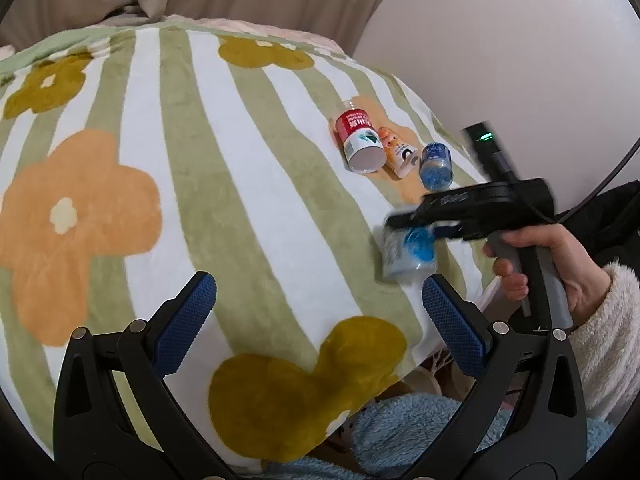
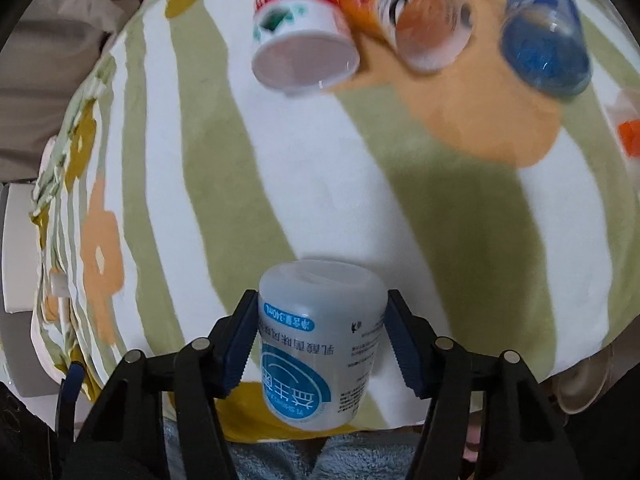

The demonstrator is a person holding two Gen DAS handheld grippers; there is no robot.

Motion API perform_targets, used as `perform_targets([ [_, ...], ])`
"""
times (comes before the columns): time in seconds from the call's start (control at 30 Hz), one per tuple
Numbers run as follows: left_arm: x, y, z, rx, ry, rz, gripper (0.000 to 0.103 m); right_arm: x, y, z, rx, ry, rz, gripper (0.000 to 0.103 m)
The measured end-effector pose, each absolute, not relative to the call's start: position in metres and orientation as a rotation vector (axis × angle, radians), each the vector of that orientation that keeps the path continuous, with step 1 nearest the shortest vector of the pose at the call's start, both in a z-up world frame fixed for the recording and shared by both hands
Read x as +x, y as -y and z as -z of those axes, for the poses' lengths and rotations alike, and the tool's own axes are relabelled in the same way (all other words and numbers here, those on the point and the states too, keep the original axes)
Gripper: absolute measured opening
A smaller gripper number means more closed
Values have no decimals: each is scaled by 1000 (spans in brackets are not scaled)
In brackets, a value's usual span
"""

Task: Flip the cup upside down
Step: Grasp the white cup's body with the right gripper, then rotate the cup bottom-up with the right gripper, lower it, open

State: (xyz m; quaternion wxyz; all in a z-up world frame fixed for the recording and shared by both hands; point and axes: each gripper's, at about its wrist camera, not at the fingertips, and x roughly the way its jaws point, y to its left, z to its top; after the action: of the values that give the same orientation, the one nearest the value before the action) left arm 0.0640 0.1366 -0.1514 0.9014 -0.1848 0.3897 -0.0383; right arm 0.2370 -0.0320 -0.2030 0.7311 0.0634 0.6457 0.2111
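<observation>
Item: white cup with a blue printed label, held in the right claw. The cup was gripped across its body by the two blue pads, which were closed against opposite sides of the wall, about midway along its length. Such a side grip was judged to leave both ends free, so that the cup could be turned over by a roll of the wrist. The closed white end was pointed away from the claw, ahead toward the bedspread; the other end was pointed back toward the holder, and its rim was not seen. The long axis was therefore laid roughly along the fingers, and the label text was read inverted in the right wrist view. Whether the cup touched the bedspread could not be told; in the left wrist view it was blurred.

Item: left claw. It was spread wide and nothing was held in it; it was kept over the bedspread, to the left of the right claw, and was judged idle.

Item: three further cups, well ahead of the right claw, lying on their sides with their mouths turned back toward it: a red-and-white cup, an orange cup touching it on the right, and a blue cup further right, apart. They were judged to be awaiting the same treatment.

Item: the right hand, wrapped round the claw handle.
</observation>
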Motion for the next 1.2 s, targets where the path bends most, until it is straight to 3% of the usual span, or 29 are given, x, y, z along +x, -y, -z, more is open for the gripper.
perform_targets([
  [0.17, 56, -134, 144, -386, -730, 70, 103, 181, 41, 144, -5, -843, -574, 58],
  [0.23, 55, -131, 143, -395, -709, 74, 103, 154, 43, 152, -29, -647, -612, 58],
  [0.33, 54, -127, 141, -399, -682, 81, 103, 140, 51, 178, -82, -521, -586, 58],
  [0.5, 55, -119, 143, -355, -685, 64, 103, 129, 48, 217, -148, -476, -521, 58],
  [1.2, 61, -112, 149, -354, -703, 81, 103, 97, 57, 223, -244, -456, -508, 58],
])
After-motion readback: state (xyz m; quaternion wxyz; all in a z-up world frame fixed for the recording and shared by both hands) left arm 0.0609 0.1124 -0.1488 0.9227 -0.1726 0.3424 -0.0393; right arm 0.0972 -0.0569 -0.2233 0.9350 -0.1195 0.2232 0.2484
